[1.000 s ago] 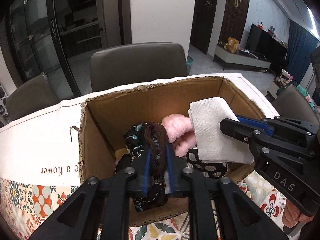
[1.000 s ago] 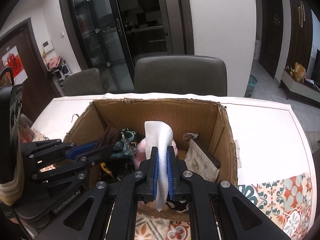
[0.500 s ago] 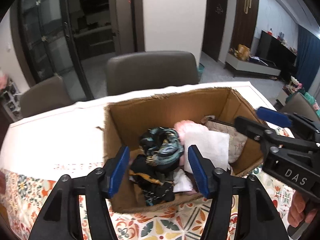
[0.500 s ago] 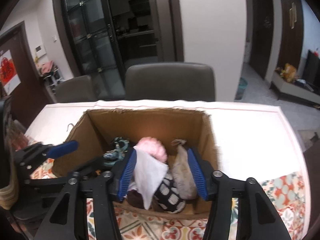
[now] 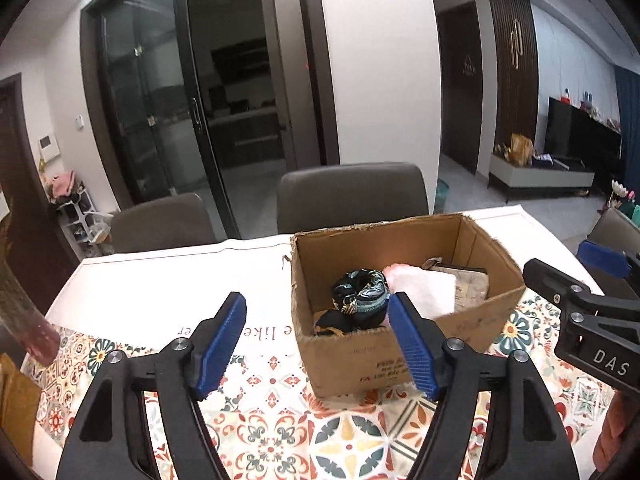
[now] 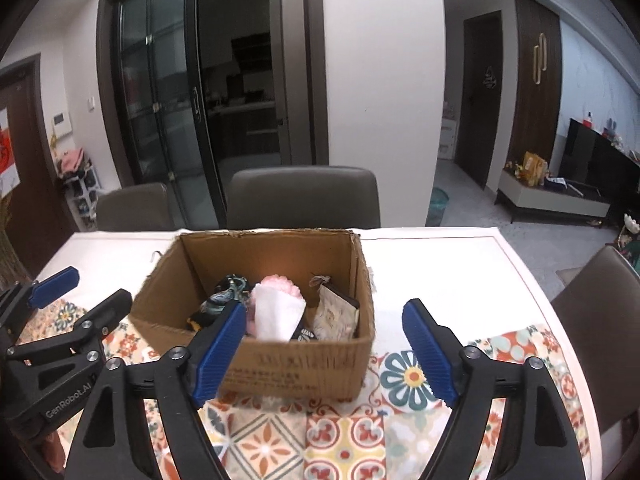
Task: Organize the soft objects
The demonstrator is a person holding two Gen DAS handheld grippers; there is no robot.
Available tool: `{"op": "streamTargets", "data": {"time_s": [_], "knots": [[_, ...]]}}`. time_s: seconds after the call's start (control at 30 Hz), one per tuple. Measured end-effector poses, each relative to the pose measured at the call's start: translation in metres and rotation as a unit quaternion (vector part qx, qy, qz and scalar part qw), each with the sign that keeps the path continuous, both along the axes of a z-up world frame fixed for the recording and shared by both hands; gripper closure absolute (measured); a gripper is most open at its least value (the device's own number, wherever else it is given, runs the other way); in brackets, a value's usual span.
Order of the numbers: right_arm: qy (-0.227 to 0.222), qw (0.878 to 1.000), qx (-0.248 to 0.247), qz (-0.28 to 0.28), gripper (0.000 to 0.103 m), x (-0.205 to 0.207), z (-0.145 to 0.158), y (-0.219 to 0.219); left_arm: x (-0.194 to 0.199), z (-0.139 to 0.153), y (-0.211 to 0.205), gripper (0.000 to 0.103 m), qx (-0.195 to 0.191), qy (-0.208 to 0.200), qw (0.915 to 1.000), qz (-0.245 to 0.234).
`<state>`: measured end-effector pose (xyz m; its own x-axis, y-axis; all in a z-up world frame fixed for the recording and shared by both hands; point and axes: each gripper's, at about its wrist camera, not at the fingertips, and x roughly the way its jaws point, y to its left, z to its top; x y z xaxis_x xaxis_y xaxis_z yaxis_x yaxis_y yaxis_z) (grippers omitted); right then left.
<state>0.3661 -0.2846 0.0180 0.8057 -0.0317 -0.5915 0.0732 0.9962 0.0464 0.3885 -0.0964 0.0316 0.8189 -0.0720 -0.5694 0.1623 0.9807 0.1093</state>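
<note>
An open cardboard box (image 5: 404, 356) stands on the table; it also shows in the right wrist view (image 6: 304, 364). Inside lie a dark patterned scarf (image 5: 360, 292), a white folded cloth (image 5: 428, 292) (image 6: 276, 312), a pink fluffy item (image 6: 282, 282) and a beige pouch (image 6: 334, 314). My left gripper (image 5: 320, 344) is open and empty, held back from the box's near left corner. My right gripper (image 6: 324, 352) is open and empty in front of the box; it shows at the right in the left wrist view (image 5: 560, 276).
The table has a white cloth (image 5: 180, 280) and a patterned tile-print mat (image 6: 344, 436). Grey chairs (image 6: 304, 196) stand behind the table and one (image 6: 592, 296) at the right. A person's arm shows at the far left in the left wrist view (image 5: 24, 320).
Both grippers have opened and let go: the scarf and the white cloth now lie in the box. Both grippers have pulled back and up from the box.
</note>
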Motion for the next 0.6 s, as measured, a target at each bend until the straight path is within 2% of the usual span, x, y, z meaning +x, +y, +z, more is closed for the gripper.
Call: {"op": "streamTargets", "data": {"time_s": [0.13,0.4,0.6], "knots": [[-0.005,1.000,-0.001,-0.023,0.021,-0.029,0.006,0.002,-0.025,0.010,0.007,0.027,-0.018,-0.012,0.9997,0.007],[-0.055,0.998,-0.009,-0.021,0.021,-0.099,0.018,0.016,-0.081,0.023,0.014,0.023,-0.020,-0.045,0.9988,0.001],[-0.074,0.997,-0.004,-0.016,0.021,-0.139,0.027,0.024,-0.122,0.030,0.027,0.020,-0.033,-0.065,0.9973,0.006]]}}
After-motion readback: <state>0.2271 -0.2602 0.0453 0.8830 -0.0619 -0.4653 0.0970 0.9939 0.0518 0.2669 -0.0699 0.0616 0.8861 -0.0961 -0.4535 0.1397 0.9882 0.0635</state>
